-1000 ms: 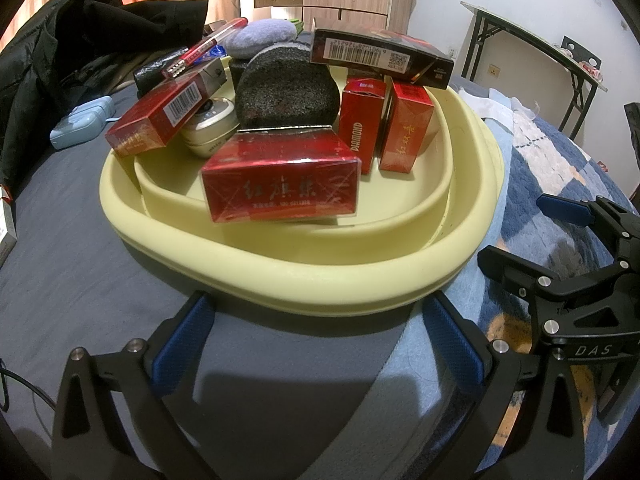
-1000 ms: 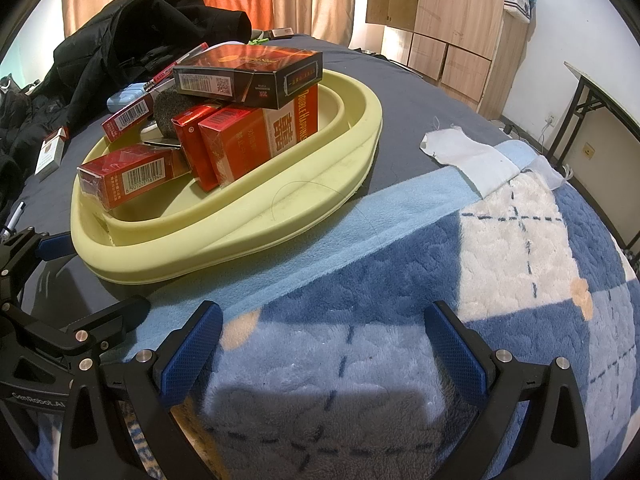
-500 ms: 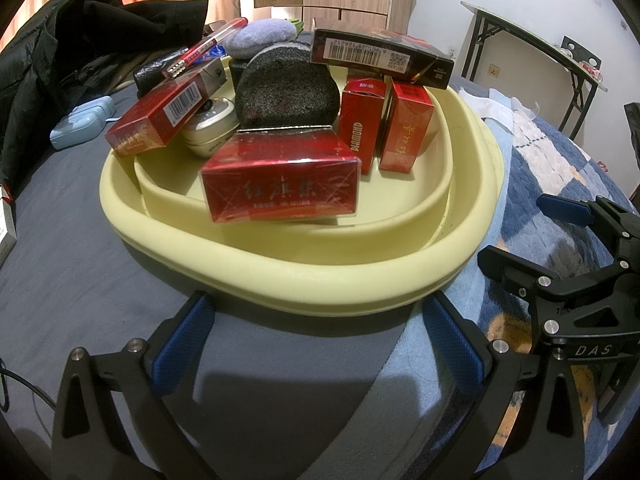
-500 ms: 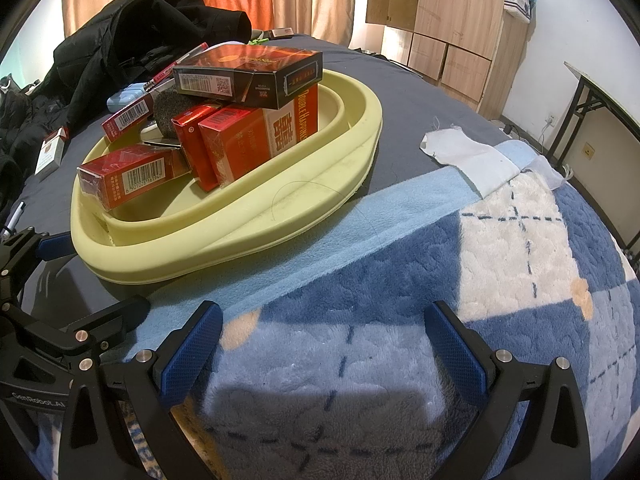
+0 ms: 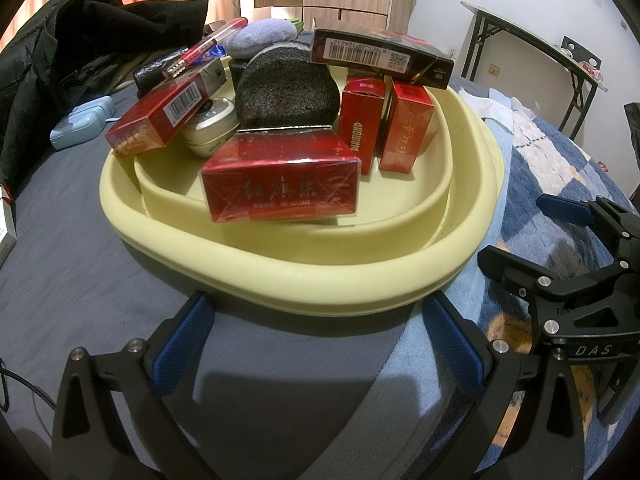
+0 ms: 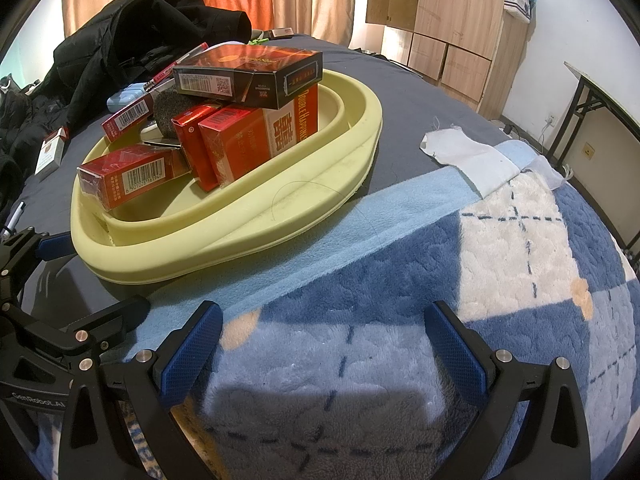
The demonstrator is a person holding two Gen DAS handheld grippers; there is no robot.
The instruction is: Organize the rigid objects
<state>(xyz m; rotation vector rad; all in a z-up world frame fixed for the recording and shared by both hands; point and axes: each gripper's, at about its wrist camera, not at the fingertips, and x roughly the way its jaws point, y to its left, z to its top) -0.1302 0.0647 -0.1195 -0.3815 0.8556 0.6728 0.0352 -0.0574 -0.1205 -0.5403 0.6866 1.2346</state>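
Both held wide apart and empty: left tool [image 5: 316, 332] just short of the near rim of the yellow tray [image 5: 320, 280], right tool [image 6: 320, 340] over the plaid blanket [image 6: 440, 280], off to the tray's right and not touching it. From the left view, right tool [image 5: 576, 264] seen beside it, also spread and carrying nothing.

Judged to be between picks, or near the end: most boxes already gathered in the tray. Straight ahead of the left tool, a red cigarette pack [image 5: 280, 178] lying flat on the inner rim; beyond it two red packs [image 5: 386, 128] standing upright, with a dark carton [image 5: 380, 58] laid across their tops. Ahead and left, another red pack [image 5: 160, 118] tilted on the tray's edge over a small cream jar [image 5: 210, 126], with a dark speckled stone-like lump [image 5: 286, 94] behind.

Still outside the tray, far left of the right tool: a white-and-red pack [image 6: 50, 152] on the grey bedsheet, and a pale blue case [image 5: 82, 126] further out. Next move likely a long reach leftward for one of these, better suited to the left tool.

Stack looks precarious; dark carton overhanging, tilted pack barely seated. Any added item needs a low, gentle placement in the bare tray floor front right of the upright packs. Open bedsheet to the left of the tray, bounded by the black jacket [image 5: 80, 52]; blanket side free. Soft bed, so pressing beside the tray may tip it.
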